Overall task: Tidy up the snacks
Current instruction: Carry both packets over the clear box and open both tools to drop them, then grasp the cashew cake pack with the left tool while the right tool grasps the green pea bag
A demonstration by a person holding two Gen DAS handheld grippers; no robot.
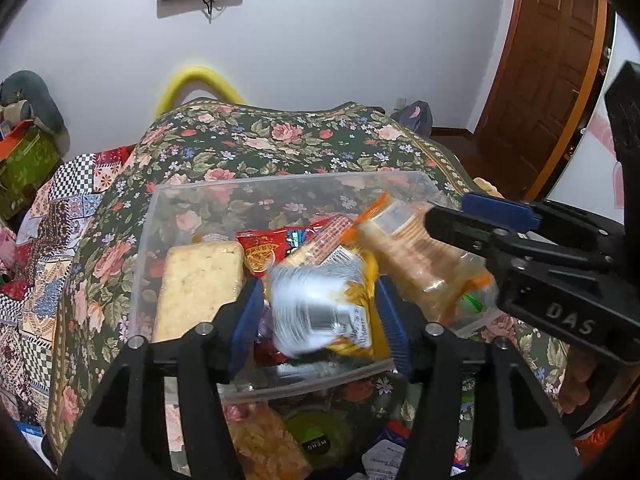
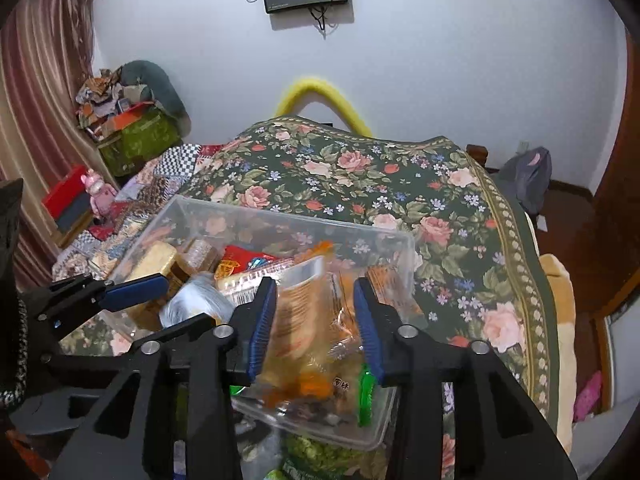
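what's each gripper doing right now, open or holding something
Left gripper: shut on the silver-and-yellow snack packet.
Right gripper: shut on the clear orange cracker pack.

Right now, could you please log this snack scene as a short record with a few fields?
surface: floral bedspread
container: clear plastic bin, open top, resting on the bedspread
left claw: over the bin, its blue pads on either side of a blurred silver and yellow packet
right claw: over the bin, astride a clear orange-printed snack bag
also in bin: pale cracker block, red packet
grip contact: cannot tell for either claw
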